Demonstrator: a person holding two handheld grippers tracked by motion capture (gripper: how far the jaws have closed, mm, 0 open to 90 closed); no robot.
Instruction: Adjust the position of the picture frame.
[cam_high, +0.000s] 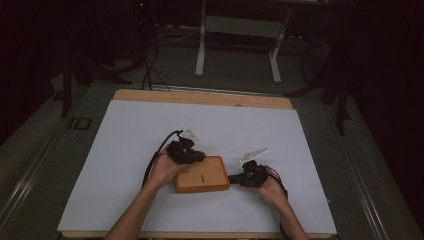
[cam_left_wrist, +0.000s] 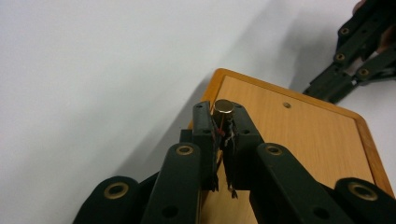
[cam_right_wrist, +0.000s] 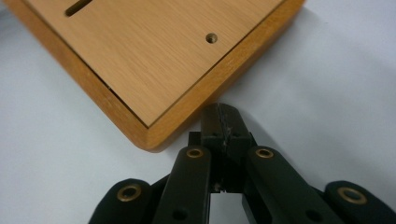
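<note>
Wooden box (cam_high: 202, 175) between hand-held grippers

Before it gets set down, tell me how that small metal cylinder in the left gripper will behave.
The small brass-coloured cylinder looks rigid and probably dense for its size. Its smooth round side may slip between the left gripper jaws. Laid sideways on the wooden board, it would likely roll.

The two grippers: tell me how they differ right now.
The left gripper is shut on a small brass cylinder; the right gripper is shut with nothing between its jaws. The left gripper is over the wooden box, near its corner; the right gripper sits on the white sheet beside the box, tips at its edge. Both are black, hand-held and closed.
</note>
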